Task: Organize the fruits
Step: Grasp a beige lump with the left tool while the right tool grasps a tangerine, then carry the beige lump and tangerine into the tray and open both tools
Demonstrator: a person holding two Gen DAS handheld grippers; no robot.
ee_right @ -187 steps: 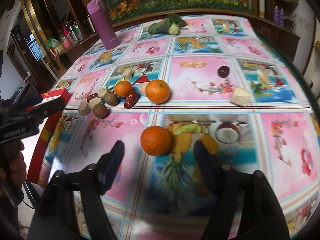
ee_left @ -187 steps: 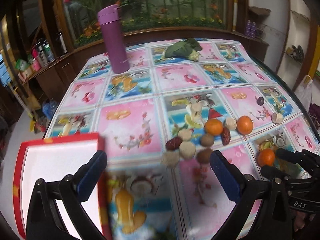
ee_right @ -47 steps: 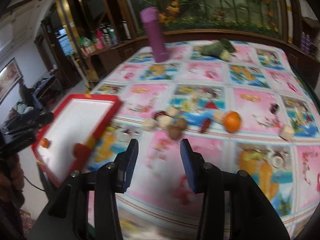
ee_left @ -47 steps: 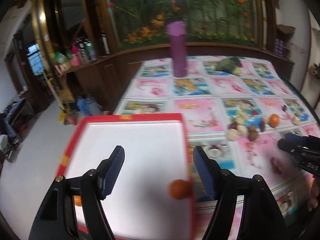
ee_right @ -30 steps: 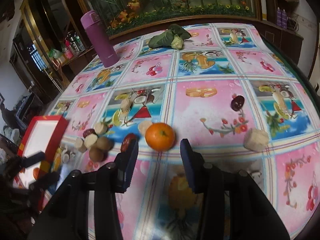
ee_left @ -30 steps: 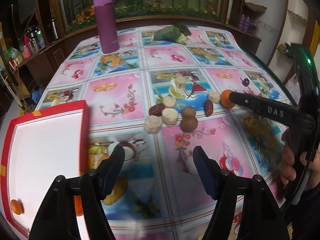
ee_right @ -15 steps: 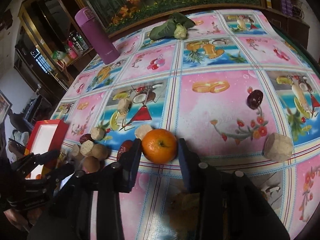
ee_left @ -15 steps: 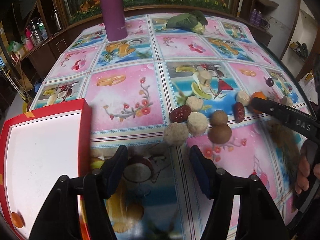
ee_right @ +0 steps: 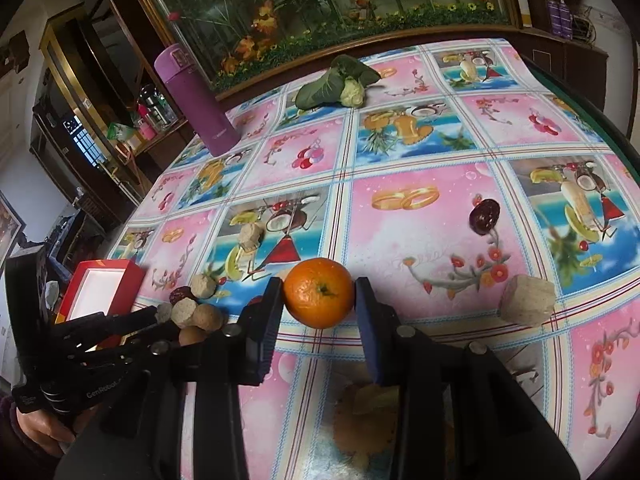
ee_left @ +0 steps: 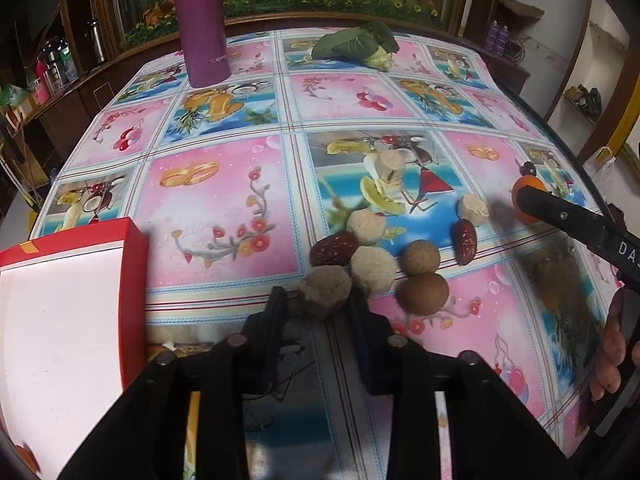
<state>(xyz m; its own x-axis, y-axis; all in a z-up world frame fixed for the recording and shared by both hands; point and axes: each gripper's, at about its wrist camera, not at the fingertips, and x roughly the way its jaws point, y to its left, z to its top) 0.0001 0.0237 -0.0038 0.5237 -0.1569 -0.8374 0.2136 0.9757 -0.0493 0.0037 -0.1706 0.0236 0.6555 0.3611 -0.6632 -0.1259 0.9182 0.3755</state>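
A beige, rough lump (ee_left: 324, 292) lies on the fruit-print tablecloth at the near end of a cluster of fruits. My left gripper (ee_left: 318, 300) has a finger on each side of it and its jaws are closing on it, the pads against its sides. In the right wrist view an orange (ee_right: 319, 298) rests on the cloth, and my right gripper (ee_right: 318, 292) is shut on it. The red box with a white inside (ee_left: 60, 320) stands at the left table edge. A small orange fruit shows in its near corner.
Two red dates (ee_left: 334, 248), two brown round fruits (ee_left: 422, 288) and more beige lumps crowd just beyond the left gripper. A purple flask (ee_left: 200, 20) and a leafy vegetable (ee_left: 356, 46) stand at the far end. A dark plum (ee_right: 484, 216) and a beige lump (ee_right: 528, 300) lie right of the orange.
The left gripper has come forward and down to the cluster, and its jaws have narrowed from wide around the nearest beige lump. The right gripper's fingers have narrowed from beside the orange onto its sides.
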